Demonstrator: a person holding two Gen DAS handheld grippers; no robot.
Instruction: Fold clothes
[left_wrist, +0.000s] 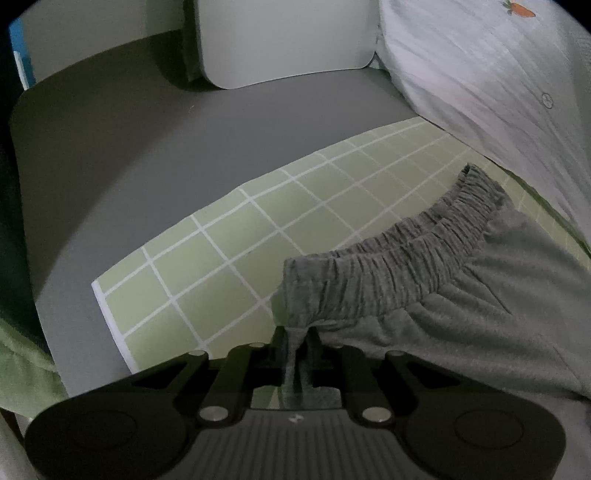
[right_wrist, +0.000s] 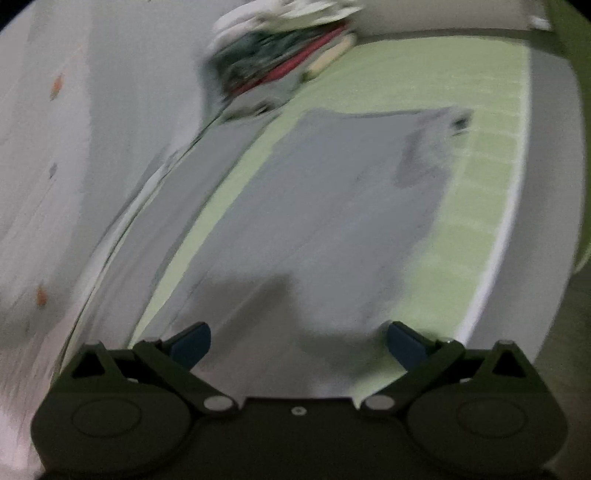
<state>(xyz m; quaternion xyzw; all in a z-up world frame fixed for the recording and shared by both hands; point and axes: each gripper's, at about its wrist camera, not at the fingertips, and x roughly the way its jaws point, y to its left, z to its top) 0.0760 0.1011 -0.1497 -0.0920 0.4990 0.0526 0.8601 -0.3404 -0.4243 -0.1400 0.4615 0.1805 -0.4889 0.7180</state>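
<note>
The left gripper pinches the waistband corner of grey shorts on a green checked mat, while the right gripper, fingers spread wide and empty, hovers above in a motion-blurred view.

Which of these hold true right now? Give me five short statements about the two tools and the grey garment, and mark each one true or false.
1. The left tool is shut on the grey garment at a corner of its gathered waistband. True.
2. The right tool is clamped on a fold of the garment. False: its jaws are spread wide with nothing between them.
3. The garment lies on a green mat with a white grid. True.
4. The mat covers the whole grey table. False: bare grey surface shows beyond the mat's edge.
5. The white cloth with a carrot print lies under the left tool. False: it sits beyond the garment, at the far right of the left wrist view.
</note>
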